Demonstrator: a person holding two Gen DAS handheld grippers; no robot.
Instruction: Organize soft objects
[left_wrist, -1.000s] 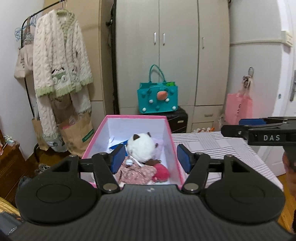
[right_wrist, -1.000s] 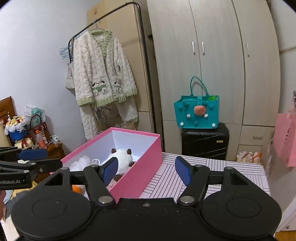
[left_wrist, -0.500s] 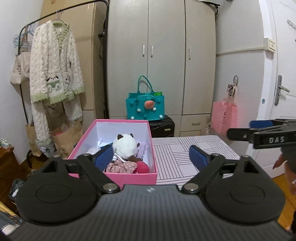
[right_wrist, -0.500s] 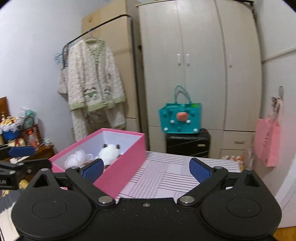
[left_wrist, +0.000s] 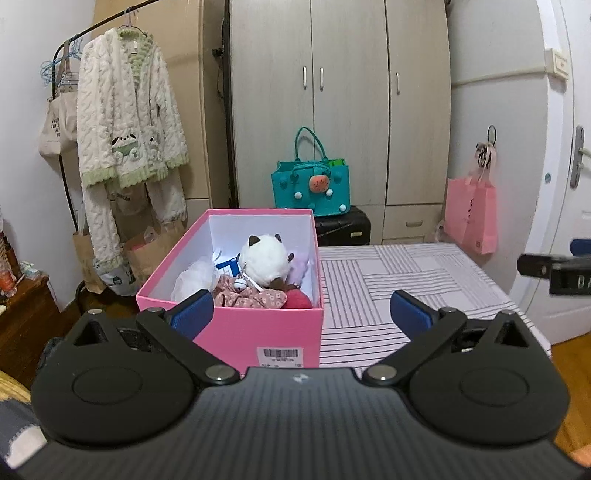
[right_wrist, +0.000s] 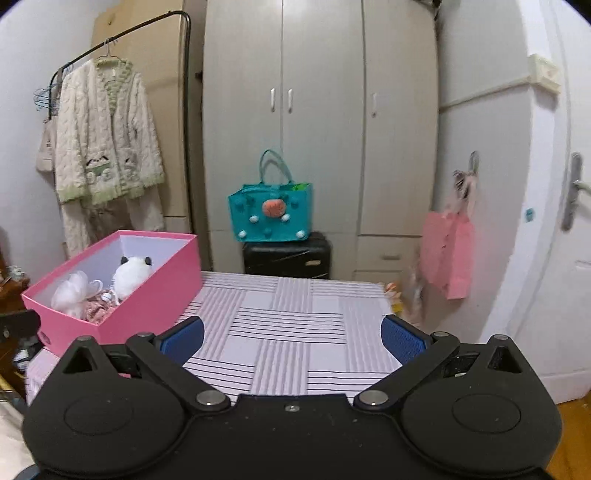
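left gripper (left_wrist: 301, 314): fingers spread wide, holding nothing
right gripper (right_wrist: 291, 334): same deal, wide apart and empty
plush toy (left_wrist: 264, 260): sitting inside the pink box (left_wrist: 258, 328) on the striped bench (right_wrist: 295, 325)

Left tongs (left_wrist: 301, 312) spread wide, empty, before an open pink box (left_wrist: 255, 332) on a striped tabletop (left_wrist: 406, 273); a white plush toy (left_wrist: 264, 262) lies inside among other soft items.

Pink box (left_wrist: 236, 328): matt cardboard with a paper barcode label (left_wrist: 281, 353). Inside it, plush toy (left_wrist: 264, 258): fluffy white pile. Tabletop (right_wrist: 295, 332): striped woven cloth. Beyond the box, wardrobe (left_wrist: 340, 103): smooth laminate, metal handles.
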